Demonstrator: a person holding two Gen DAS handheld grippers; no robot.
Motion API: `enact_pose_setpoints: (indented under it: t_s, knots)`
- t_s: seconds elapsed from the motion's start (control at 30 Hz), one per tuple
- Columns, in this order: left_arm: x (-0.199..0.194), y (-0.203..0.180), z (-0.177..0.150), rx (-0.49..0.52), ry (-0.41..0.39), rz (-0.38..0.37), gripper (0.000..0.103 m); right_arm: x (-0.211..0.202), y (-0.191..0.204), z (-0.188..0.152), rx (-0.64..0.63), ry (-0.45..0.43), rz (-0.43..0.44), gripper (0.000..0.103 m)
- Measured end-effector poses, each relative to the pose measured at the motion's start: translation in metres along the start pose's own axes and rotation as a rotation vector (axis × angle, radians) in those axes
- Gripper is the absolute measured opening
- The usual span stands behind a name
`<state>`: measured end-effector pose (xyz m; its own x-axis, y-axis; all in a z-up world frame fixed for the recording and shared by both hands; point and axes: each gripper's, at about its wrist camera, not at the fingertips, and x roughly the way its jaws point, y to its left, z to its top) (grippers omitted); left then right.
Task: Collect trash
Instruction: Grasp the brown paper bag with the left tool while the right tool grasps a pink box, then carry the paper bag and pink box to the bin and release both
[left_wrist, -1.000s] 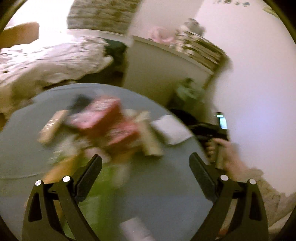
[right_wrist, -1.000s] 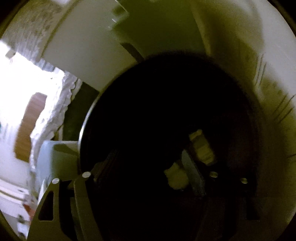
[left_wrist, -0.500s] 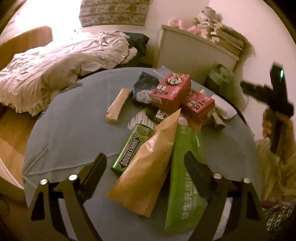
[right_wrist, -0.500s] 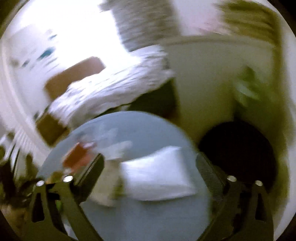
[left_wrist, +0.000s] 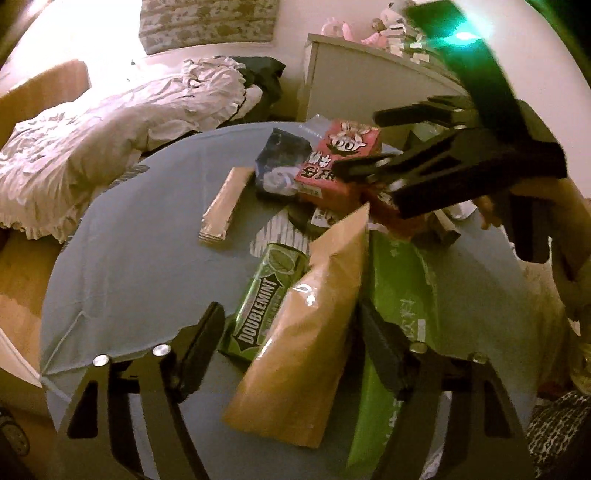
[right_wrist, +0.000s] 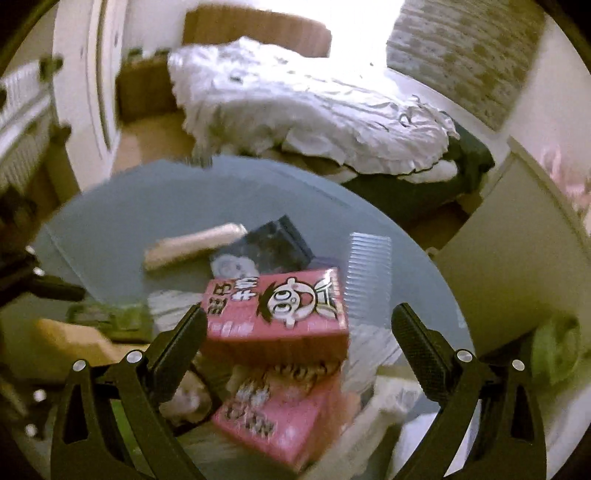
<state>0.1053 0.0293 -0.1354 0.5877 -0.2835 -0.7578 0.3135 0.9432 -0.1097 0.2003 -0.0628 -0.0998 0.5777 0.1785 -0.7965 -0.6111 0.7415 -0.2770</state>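
Swung back from the dark bin, the right gripper (right_wrist: 295, 332) (jaws spread wide) hovers over a pink carton (right_wrist: 277, 306), while the left gripper (left_wrist: 291, 332) gapes empty above a tan pouch (left_wrist: 306, 354).

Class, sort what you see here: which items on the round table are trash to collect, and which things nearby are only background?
Trash to collect:
Doublemint gum pack
tan pouch
green packet
pink cartons
beige wrapper bar
dark packet

Background:
bed quilt
white cabinet
round table

Rumpled white bedding (left_wrist: 122, 118), pale cabinet (left_wrist: 365, 85), perhaps toys atop
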Motion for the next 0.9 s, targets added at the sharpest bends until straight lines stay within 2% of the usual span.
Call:
enact_pose_setpoints:
  t_s: [0.07, 0.2, 0.27, 0.3, 0.33, 0.53, 0.7, 0.9]
  knots:
    - [0.000, 0.000, 0.000, -0.001, 0.000, 0.004, 0.068, 0.008, 0.002, 0.001, -0.009, 0.010, -0.014, 0.098]
    - [-0.005, -0.001, 0.000, -0.003, -0.017, 0.005, 0.059, 0.018, 0.001, -0.001, 0.025, 0.031, -0.011, 0.096]
    - [-0.008, -0.002, -0.001, -0.005, -0.037, 0.002, 0.050, 0.022, -0.005, -0.004, 0.084, 0.049, 0.052, 0.077]
    - [-0.011, -0.002, -0.001, -0.011, -0.052, -0.001, 0.043, 0.022, -0.011, -0.005, 0.122, 0.058, 0.068, 0.061]
    - [-0.013, -0.002, -0.001, -0.017, -0.058, 0.004, 0.042, 0.021, -0.014, -0.008, 0.142, 0.058, 0.075, 0.053]
    - [-0.019, 0.002, -0.002, -0.075, -0.082, -0.004, 0.039, -0.010, -0.035, -0.024, 0.246, -0.039, 0.148, 0.041]
    - [-0.037, 0.011, 0.004, -0.148, -0.150, -0.041, 0.039, -0.042, -0.054, -0.035, 0.335, -0.133, 0.245, 0.033]
    - [-0.052, 0.014, 0.014, -0.186, -0.202, -0.080, 0.039, -0.075, -0.079, -0.053, 0.461, -0.239, 0.382, 0.033]
